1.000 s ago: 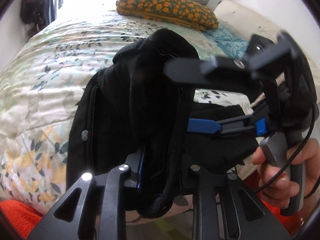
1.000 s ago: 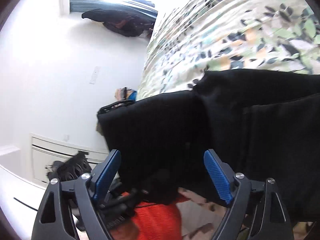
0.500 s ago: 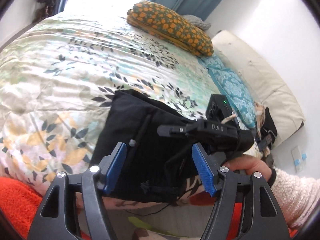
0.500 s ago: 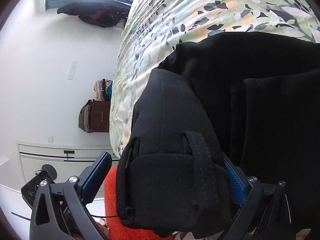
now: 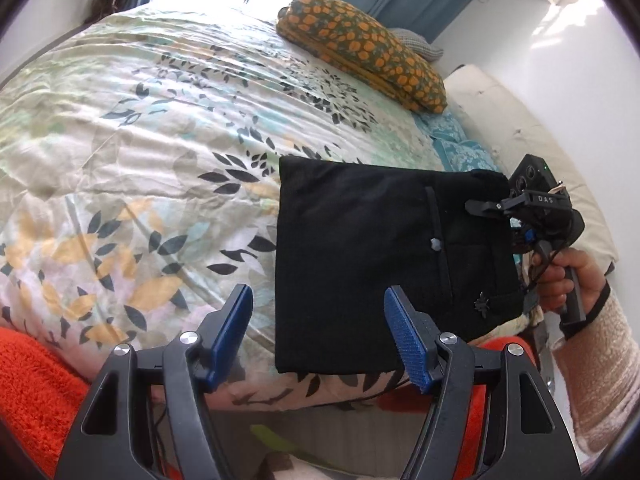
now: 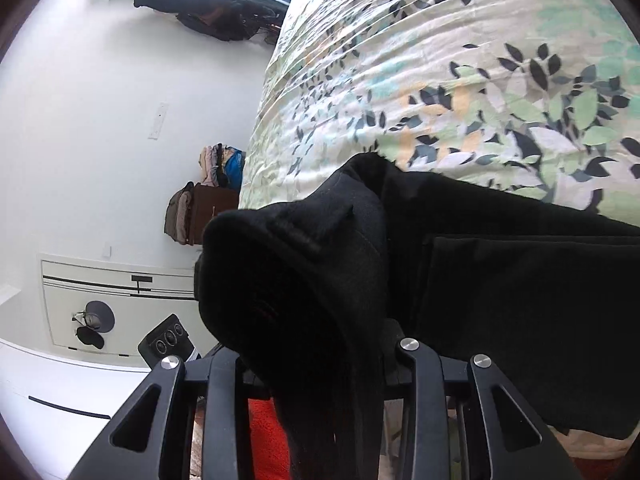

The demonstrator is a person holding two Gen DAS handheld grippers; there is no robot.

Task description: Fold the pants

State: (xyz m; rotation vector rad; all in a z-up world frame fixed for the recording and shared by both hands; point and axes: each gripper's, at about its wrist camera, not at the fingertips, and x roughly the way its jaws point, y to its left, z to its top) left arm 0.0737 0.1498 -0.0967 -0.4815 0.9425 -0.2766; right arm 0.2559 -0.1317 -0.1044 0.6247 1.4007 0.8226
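Note:
The black pants (image 5: 360, 260) lie folded into a compact rectangle on the floral bedspread (image 5: 140, 140), near the bed's front edge. My left gripper (image 5: 320, 340) is open and empty, pulled back just in front of the fold's near edge. My right gripper (image 5: 500, 210) is at the fold's right edge, held by a hand. In the right wrist view the black fabric (image 6: 300, 280) bunches up between the closed jaws, hiding the fingertips; my right gripper (image 6: 316, 364) is shut on it.
An orange-dotted green pillow (image 5: 360, 52) lies at the head of the bed, a teal cushion (image 5: 456, 140) beside it. A red fleece cover (image 5: 32, 380) hangs below the front edge. A white wall and cabinet (image 6: 100, 300) stand beyond the bed's left side.
My left gripper let go of the pants, opened and drew back. The pants dropped flat into a folded rectangle. My right gripper closed on the fold's edge.

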